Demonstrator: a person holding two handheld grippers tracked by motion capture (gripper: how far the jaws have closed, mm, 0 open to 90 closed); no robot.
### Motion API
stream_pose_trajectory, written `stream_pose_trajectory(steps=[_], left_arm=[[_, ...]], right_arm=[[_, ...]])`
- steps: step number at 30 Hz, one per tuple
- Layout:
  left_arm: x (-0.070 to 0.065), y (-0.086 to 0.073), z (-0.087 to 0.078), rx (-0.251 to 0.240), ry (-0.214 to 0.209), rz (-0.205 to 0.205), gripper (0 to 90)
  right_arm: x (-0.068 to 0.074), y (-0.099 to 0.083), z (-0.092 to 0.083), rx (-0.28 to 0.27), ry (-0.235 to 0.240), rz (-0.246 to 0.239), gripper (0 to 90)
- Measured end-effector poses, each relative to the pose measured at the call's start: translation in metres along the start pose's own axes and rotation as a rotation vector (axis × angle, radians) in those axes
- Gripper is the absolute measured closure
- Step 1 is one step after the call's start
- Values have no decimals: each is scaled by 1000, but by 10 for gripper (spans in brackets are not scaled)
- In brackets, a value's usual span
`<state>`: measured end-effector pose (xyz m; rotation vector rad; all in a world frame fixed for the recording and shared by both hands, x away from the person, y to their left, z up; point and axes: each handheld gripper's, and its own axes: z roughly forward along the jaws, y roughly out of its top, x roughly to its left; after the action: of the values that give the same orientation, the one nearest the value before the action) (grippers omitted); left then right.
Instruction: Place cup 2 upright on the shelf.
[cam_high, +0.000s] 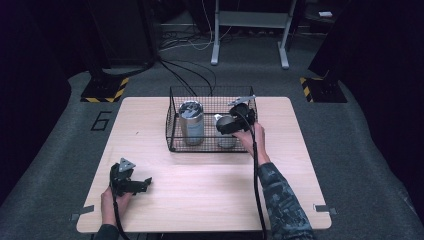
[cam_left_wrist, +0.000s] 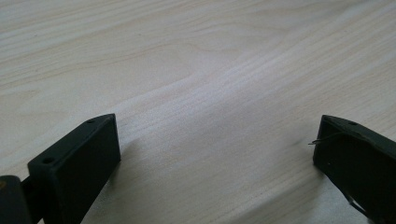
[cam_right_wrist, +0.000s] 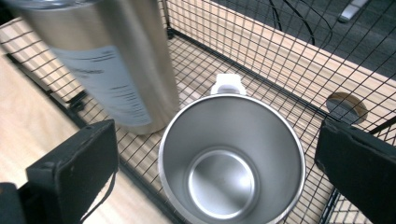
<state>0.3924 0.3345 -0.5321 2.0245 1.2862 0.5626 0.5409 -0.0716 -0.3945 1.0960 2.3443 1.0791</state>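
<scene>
A black wire basket (cam_high: 172, 120) stands at the back middle of the wooden table (cam_high: 200, 190). Inside it, a tall steel tumbler (cam_high: 191, 122) with a lid stands upright at the left, and an open steel mug (cam_high: 226, 138) stands at the right. My right gripper (cam_high: 226, 126) hovers just over the mug, open. In the right gripper view the mug (cam_right_wrist: 231, 158) sits between the spread jaws of my right gripper (cam_right_wrist: 215, 165), its white handle (cam_right_wrist: 227, 84) turned away and the tumbler (cam_right_wrist: 116, 60) close at the left. My left gripper (cam_high: 144, 183) rests open near the table's front left.
In the left gripper view my left gripper (cam_left_wrist: 217, 154) has bare wood (cam_left_wrist: 210, 70) between its jaws. The basket's wire walls (cam_right_wrist: 261, 42) close round the mug. Cables and a grey stand (cam_high: 250, 30) lie on the floor behind the table.
</scene>
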Motion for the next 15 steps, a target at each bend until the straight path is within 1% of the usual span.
stream_pose_trajectory(steps=[1, 2, 3, 4, 5, 6, 7, 8, 9, 10, 11, 13, 15], left_arm=[[0, 0, 0, 1, 1, 1, 5], [0, 0, 0, 1, 1, 1, 5], [0, 0, 0, 0, 0, -1, 5], [0, 0, 0, 0, 0, 0, 5], [0, 0, 0, 0, 2, 1, 5], [0, 0, 0, 0, 0, 0, 5], [0, 0, 0, 0, 1, 0, 5], [0, 0, 0, 0, 1, 0, 5], [0, 0, 0, 0, 0, -1, 5], [0, 0, 0, 0, 0, -1, 5], [0, 0, 0, 0, 0, 0, 5], [0, 0, 0, 0, 0, 1, 5], [0, 0, 0, 0, 0, 0, 5]], right_arm=[[2, -1, -5, 1, 1, -5, 0], [4, -1, -9, 2, 4, 5, 0], [5, -2, -14, -6, 9, -18, 0], [7, -4, -19, -7, 10, -15, 0], [8, -5, -23, -13, 13, -27, 0], [10, -7, -28, -15, 18, -27, 0], [12, -9, -33, -16, 22, -35, 0], [13, -11, -37, -27, 20, -52, 0], [15, -13, -42, -24, 24, -49, 0], [15, -13, -42, -24, 24, -49, 0], [18, -18, -49, -30, 28, -68, 0], [21, -23, -56, -25, 30, -90, 0], [25, -30, -63, -29, 25, -96, 0]])
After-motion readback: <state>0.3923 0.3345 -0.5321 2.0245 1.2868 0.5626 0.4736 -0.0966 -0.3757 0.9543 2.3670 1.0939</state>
